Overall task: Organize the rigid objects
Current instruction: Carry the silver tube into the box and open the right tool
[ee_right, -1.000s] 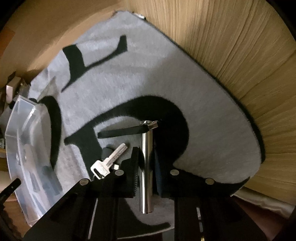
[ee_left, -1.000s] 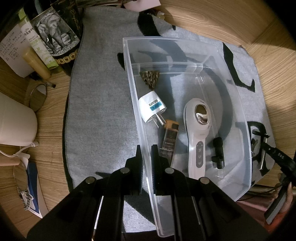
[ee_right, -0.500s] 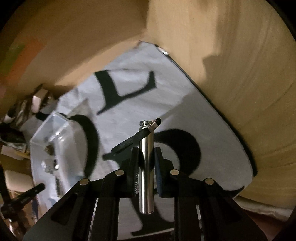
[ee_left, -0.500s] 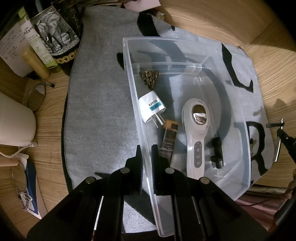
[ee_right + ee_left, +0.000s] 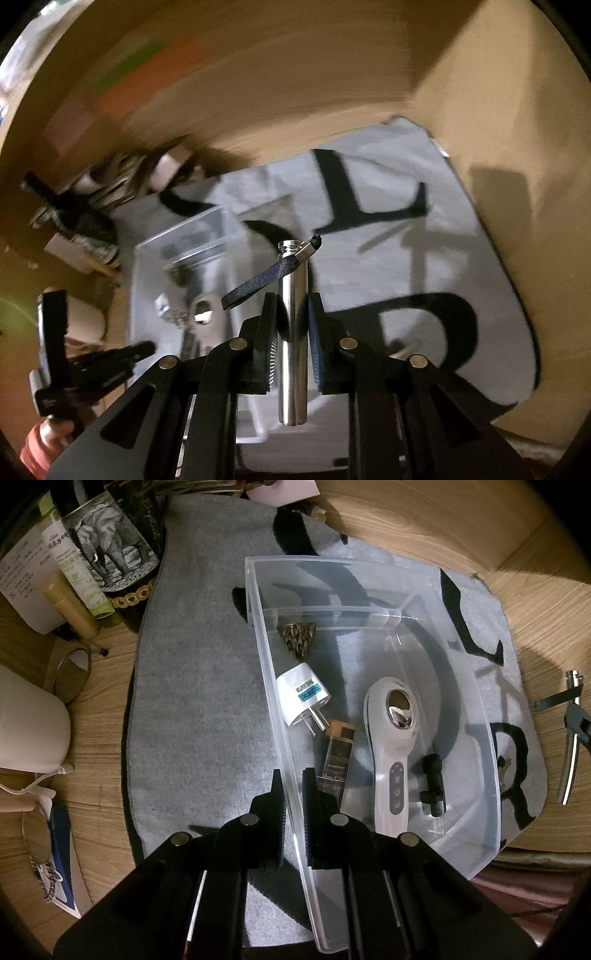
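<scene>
Metal tube (image 5: 293,332), polished, with a dark strap (image 5: 266,282) clipped at its top end, is clamped crosswise between the pads of the right gripper (image 5: 292,325); the tube stands roughly along the fingers, its lower end hanging free below them, strap dangling to the left. It is off the mat and in the air beside the clear plastic bin (image 5: 491,738), seen from the left wrist at the far right edge, outside the bin's right wall. Judgement: the mid-length grip keeps the tube balanced for carrying over the rim, and it looks bound for the bin. Left gripper (image 5: 293,801) is closed narrow on the bin's near-left wall, one finger outside and one inside; this likely steadies the light bin against sliding on the mat. Bin contents: a small bronze-coloured ridged cone (image 5: 297,638) near the far wall, a white plug adapter (image 5: 303,694) with prongs toward the near side, a small clear bottle with a brown cap (image 5: 338,753), a white handheld device with a shiny oval head (image 5: 393,746), and a small black clip-like piece (image 5: 432,779). Bottle and adapter lie close; whether they touch I cannot tell. Open floor remains at the bin's far right. Bin sits on a grey mat (image 5: 199,709) with black letters, on a wooden table (image 5: 461,520); bottles and papers crowd the far-left corner.
</scene>
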Demonstrator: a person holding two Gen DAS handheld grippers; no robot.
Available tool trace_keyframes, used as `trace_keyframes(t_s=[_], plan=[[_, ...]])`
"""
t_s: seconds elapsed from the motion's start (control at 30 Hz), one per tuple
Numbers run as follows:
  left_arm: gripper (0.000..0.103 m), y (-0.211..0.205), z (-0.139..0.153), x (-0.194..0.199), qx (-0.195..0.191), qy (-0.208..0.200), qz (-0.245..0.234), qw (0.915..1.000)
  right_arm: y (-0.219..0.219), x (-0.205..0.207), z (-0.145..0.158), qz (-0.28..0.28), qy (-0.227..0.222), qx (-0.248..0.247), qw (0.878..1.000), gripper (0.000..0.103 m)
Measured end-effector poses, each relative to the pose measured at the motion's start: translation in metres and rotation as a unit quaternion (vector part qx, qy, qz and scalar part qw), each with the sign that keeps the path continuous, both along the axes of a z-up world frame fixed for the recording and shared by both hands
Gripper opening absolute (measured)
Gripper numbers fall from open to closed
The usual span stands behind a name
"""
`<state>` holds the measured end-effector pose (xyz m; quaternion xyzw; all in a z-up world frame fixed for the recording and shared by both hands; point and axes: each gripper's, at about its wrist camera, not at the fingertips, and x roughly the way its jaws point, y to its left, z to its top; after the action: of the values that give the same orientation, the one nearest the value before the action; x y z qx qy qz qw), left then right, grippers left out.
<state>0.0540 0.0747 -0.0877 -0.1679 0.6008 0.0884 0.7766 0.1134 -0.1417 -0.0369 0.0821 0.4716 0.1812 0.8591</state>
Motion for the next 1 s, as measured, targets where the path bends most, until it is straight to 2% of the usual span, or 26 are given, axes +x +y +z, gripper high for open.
trace_keyframes(t_s=[0.27,0.63,1.0], plan=[[0.007,-0.001,0.0,0.0,0.0,-0.002,0.006,1.0,0.047,-0.002,-0.012,0.075,0.026,-0.008,0.997,0.014],[0.007,-0.002,0.0,0.0,-0.001,-0.002,0.014,0.9999,0.084,-0.002,-0.043,0.147,0.072,-0.044,0.986,0.015],[0.007,-0.003,0.0,0.003,0.002,0.002,0.018,0.9998,0.105,0.003,-0.077,0.184,0.125,-0.077,0.972,0.015]])
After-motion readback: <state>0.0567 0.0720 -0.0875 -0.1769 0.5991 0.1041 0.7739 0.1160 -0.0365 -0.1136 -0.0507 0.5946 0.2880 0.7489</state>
